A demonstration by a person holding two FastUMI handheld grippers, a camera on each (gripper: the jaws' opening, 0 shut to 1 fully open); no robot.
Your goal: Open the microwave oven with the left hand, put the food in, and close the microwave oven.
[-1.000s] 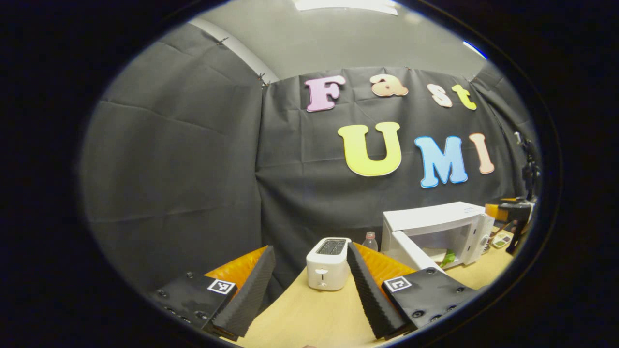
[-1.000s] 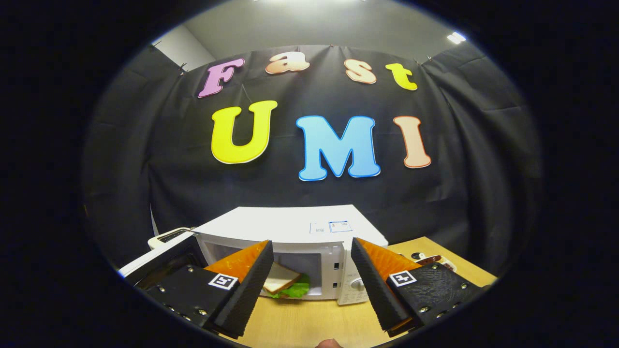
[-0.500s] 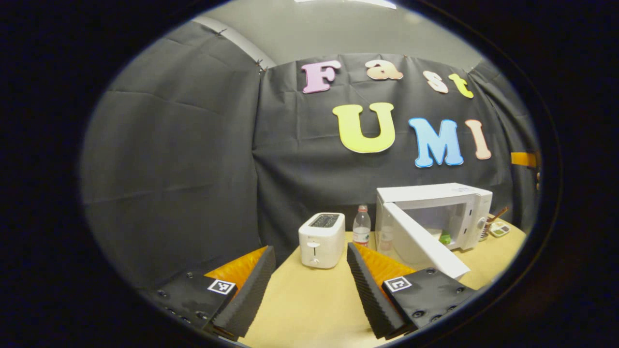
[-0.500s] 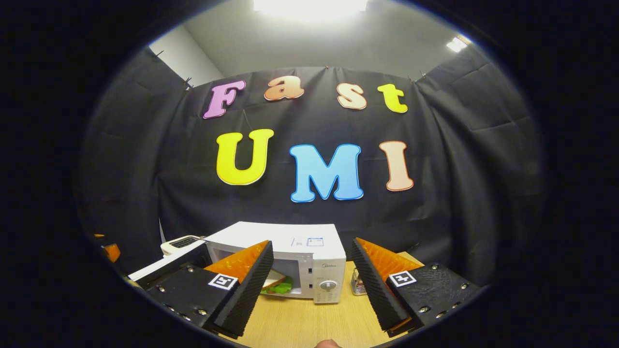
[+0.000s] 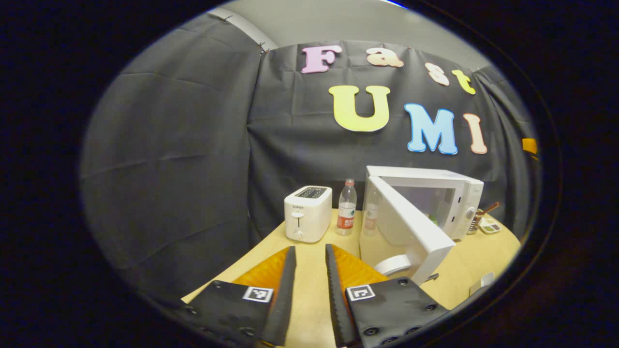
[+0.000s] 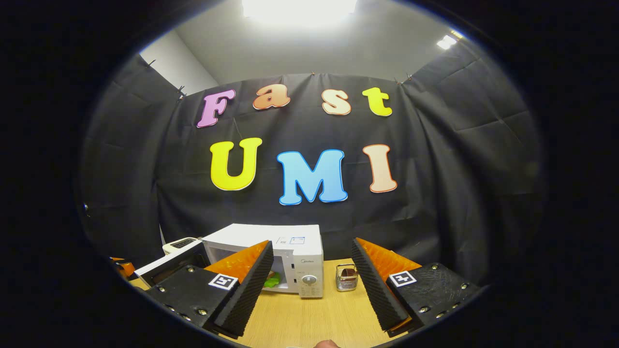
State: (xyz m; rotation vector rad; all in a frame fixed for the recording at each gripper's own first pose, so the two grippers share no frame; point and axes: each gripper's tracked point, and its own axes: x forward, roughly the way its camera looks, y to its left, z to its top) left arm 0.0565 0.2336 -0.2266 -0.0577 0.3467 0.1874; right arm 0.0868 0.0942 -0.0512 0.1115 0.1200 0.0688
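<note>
A: Where did your microwave oven (image 5: 425, 203) stand, and which way did it face?

B: On the wooden surface (image 5: 309, 270), long axis running across the black cloth wall, opening toward you. Its door (image 5: 406, 227) hung open, swung out to the oven's left with the handle (image 5: 392, 265) low at the free edge. One oven, one door, one dial (image 6: 309, 279) on the control panel.

A: And the food?

B: In the right claw view, a green bit of the food (image 6: 271, 281) lay inside the cavity, partly hidden behind your right claw's finger. In the left claw view, just a green speck (image 5: 432, 221) past the door.

A: Your claws?

B: Left claw (image 5: 309, 270) had fingers nearly together, a thin gap between them, nothing held. Right claw (image 6: 312, 285) stood wide apart, empty, pointing at the oven front.

A: Anything else counted?

B: One white toaster (image 5: 308, 213), one clear bottle (image 5: 346, 214) with a red label beside it, both left of the oven. One small metal holder (image 6: 346, 277) just right of the oven. Writing on the oven and toaster was too small to read.
</note>
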